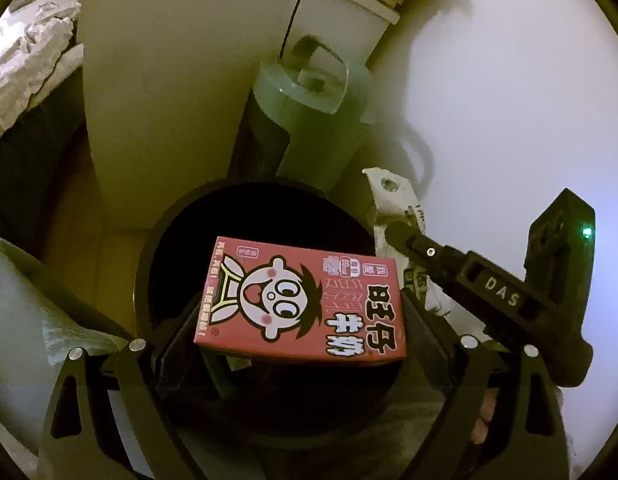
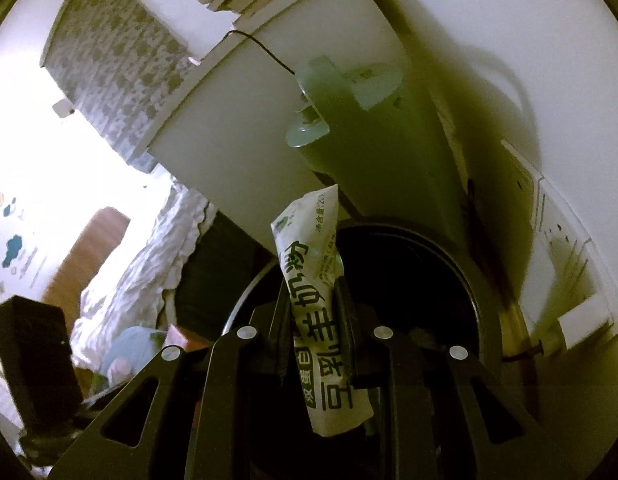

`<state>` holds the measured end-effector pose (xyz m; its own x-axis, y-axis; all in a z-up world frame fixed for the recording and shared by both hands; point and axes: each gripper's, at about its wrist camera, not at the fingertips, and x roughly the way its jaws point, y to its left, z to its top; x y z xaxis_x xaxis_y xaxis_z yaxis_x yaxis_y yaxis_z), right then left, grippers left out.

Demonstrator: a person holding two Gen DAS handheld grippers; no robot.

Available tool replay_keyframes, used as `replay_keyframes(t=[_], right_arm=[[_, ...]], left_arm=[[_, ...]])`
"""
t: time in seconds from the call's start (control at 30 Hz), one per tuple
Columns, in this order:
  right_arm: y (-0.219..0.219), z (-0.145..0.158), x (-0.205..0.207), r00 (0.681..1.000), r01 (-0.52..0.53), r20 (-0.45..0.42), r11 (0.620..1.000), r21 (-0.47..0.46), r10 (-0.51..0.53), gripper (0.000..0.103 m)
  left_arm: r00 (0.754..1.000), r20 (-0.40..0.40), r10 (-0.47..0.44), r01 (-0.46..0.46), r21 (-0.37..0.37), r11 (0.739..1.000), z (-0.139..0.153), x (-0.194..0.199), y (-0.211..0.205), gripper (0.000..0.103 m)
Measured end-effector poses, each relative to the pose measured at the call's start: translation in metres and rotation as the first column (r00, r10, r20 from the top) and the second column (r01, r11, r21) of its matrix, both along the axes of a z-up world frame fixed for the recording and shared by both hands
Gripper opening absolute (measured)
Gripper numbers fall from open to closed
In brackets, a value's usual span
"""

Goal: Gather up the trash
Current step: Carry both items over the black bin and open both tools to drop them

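The left gripper [image 1: 297, 312] pinches a red milk carton [image 1: 299, 300] over the black bin's rim [image 1: 181, 216] at lower centre; the right gripper [image 2: 315, 316] clamps a white milk-powder sachet [image 2: 317, 272] above the open bin mouth [image 2: 409, 280].

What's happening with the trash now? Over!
Left gripper shut on red milk carton, over black bin. Right gripper shut on white milk powder packet, above bin too. Nothing blocking the opening. Over.
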<state>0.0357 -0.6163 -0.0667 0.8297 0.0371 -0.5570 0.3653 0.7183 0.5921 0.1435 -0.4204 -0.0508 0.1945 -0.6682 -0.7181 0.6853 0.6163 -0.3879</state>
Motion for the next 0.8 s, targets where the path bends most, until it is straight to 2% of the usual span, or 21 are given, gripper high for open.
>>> replay_keyframes(t=[0.27, 0.37, 0.4, 0.57, 0.63, 0.8], right_arm=[[-0.003, -0.002, -0.004, 1.000, 0.017, 0.007, 0.999, 0.028, -0.017, 0.023], [-0.003, -0.001, -0.005, 1.000, 0.026, 0.011, 0.999, 0.028, -0.027, 0.049], [-0.003, -0.001, -0.007, 0.999, 0.040, 0.021, 0.999, 0.030, -0.041, 0.052], [-0.006, 0.000, -0.009, 0.997, 0.063, 0.036, 0.997, 0.048, -0.064, 0.052], [-0.005, 0.000, -0.008, 0.997, 0.065, 0.034, 0.997, 0.047, -0.067, 0.056], [0.000, 0.000, -0.004, 0.998, 0.052, 0.031, 0.998, 0.030, -0.052, 0.057]], left_arm=[[1.000, -0.015, -0.015, 0.014, -0.007, 1.000, -0.002, 0.000, -0.005, 0.091], [1.000, -0.010, -0.029, 0.029, -0.022, 0.999, 0.000, -0.002, -0.007, 0.095], [0.999, -0.006, -0.033, 0.032, -0.024, 0.999, 0.002, -0.003, -0.007, 0.096], [1.000, -0.006, -0.026, 0.025, -0.040, 0.999, 0.011, -0.005, -0.001, 0.097], [1.000, -0.002, -0.017, 0.017, -0.056, 0.998, 0.018, -0.008, 0.004, 0.097], [0.999, 0.027, 0.038, -0.034, -0.124, 0.992, 0.047, -0.019, 0.045, 0.097]])
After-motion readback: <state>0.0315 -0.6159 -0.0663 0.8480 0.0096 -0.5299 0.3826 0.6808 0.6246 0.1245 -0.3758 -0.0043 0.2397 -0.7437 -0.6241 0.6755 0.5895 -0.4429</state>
